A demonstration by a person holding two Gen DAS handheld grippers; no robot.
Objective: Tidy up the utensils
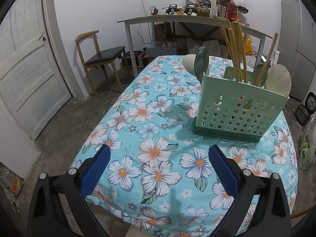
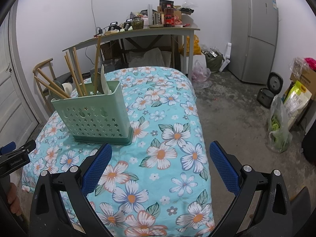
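Showing only rightward: fridge (image 2: pixel 254 33), left gripper (image 2: pixel 11 154).

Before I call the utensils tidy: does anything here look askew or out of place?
Nothing spilled or damaged. The green utensil holder stands upright on the floral cloth; its wooden-handled utensils lean at mixed angles. Both grippers, left and right, are open and empty.

1. We see a floral quilt (image 2: pixel 169 138) in turquoise spread over the near surface.
2. Beyond it, a long grey table (image 2: pixel 138 32) crowded with jars, bottles and what may be chargers.
3. A wooden chair (image 1: pixel 98 59) with a dark seat stands beside a white panelled door (image 1: pixel 25 75).
4. A silver fridge (image 2: pixel 254 33) stands against the right wall, a rice cooker (image 2: pixel 269 92) on the bare floor nearby.
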